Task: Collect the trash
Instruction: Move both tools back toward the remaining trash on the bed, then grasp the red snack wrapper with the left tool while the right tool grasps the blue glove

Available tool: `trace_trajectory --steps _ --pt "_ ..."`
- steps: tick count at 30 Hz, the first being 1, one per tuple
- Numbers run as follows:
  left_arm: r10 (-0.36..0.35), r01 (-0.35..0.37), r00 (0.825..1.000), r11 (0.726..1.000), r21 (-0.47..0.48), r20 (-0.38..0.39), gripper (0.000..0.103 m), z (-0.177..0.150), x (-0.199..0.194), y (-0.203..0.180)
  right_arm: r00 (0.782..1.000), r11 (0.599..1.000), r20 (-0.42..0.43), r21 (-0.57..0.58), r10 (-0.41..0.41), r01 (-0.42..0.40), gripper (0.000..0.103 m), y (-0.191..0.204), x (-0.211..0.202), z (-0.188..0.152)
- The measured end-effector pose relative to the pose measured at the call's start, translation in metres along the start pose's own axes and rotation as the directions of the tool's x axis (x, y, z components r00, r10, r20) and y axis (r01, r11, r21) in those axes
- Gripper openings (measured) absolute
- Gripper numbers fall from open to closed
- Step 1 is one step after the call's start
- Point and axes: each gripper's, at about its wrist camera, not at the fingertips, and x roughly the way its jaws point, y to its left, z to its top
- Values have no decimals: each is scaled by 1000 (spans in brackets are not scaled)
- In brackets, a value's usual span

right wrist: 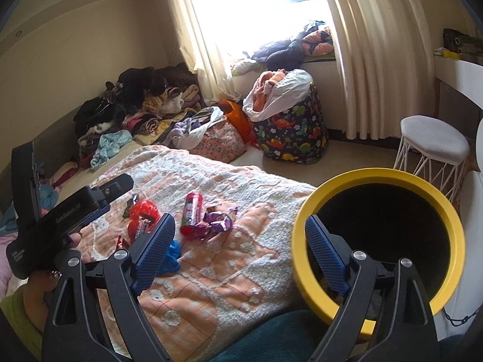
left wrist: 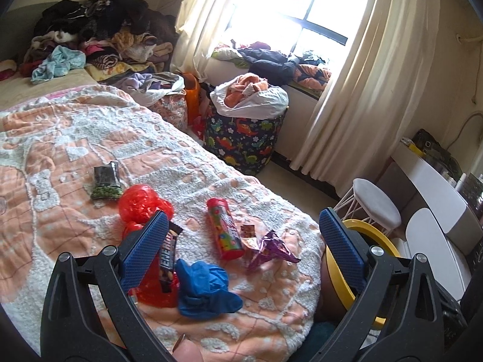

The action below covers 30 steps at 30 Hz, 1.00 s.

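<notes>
We hover both claws, left gripper [left wrist: 243, 242] and right gripper [right wrist: 240, 244], wide open and empty; red tube [left wrist: 225, 229] mid-frame, yellow-rimmed bin [right wrist: 305, 238] lower right.

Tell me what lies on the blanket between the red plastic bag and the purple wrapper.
In the left wrist view, a red candy tube lies between the red plastic bag and the purple wrapper, on the blanket.

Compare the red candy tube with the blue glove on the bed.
The red candy tube is a rigid cylinder lying on its side; the blue glove is soft and crumpled. The tube carries colourful print; the glove is plain. Both lie loose on the orange and white bedspread.
</notes>
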Motion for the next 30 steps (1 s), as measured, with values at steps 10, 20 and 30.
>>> trace_trajectory --steps 10,20,30 --pt "61 -62 998 997 -52 -5 92 3 -5 41 996 996 -58 -48 66 -69 85 33 20 -2" --pt "122 -124 992 987 -98 -28 92 -1 -14 87 979 987 -165 -86 123 -139 85 66 52 -12" --pt "121 -132 989 983 -127 -90 92 -10 -19 115 952 976 -272 -123 143 -182 85 87 85 -25"
